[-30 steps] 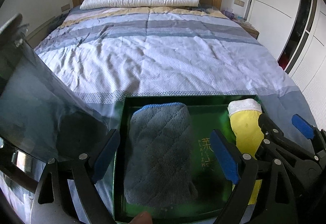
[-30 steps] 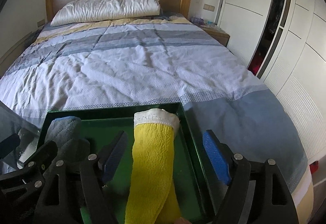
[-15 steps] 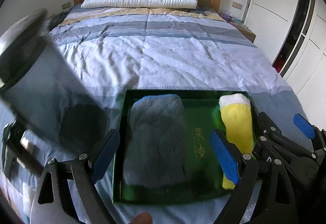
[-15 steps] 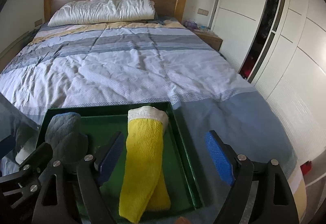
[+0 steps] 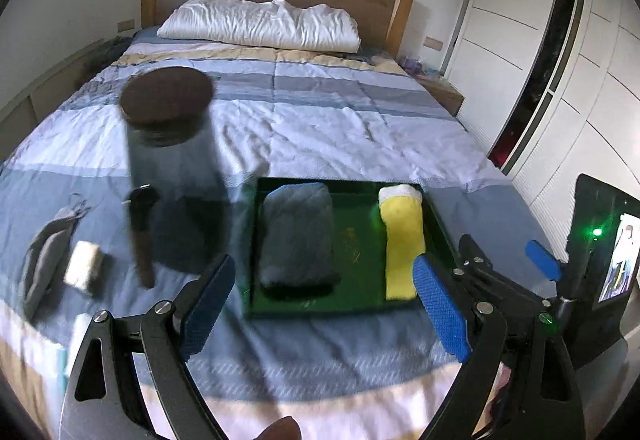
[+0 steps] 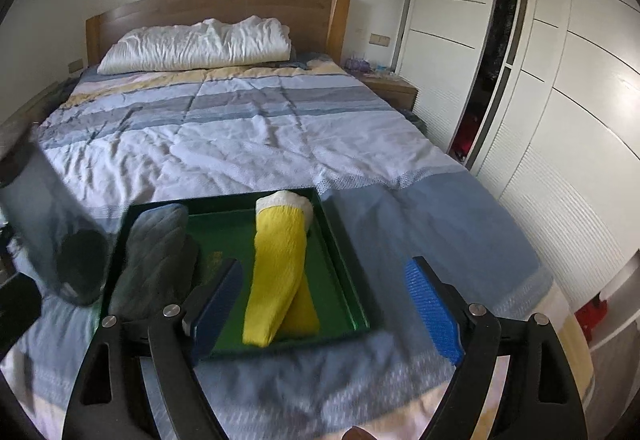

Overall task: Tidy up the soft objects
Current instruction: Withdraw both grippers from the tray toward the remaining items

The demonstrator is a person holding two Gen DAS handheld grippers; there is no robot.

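Jar (image 5: 172, 144), dark and translucent with a brown lid, stood on the bed (image 5: 320, 112) near its foot edge, just left of the green tray (image 5: 344, 310). Grey folded cloth (image 5: 297, 236) lay along the tray's left side; yellow folded cloth (image 5: 401, 240) lay along its right side, white end toward the headboard. Left gripper (image 5: 324, 308) hovered above the bed's foot edge, jaws spread wide and empty, the grey cloth ahead between its fingers. Right gripper (image 6: 326, 314) was level beside it, jaws likewise wide and empty, the yellow cloth (image 6: 280, 272) just ahead, nearer its left finger.
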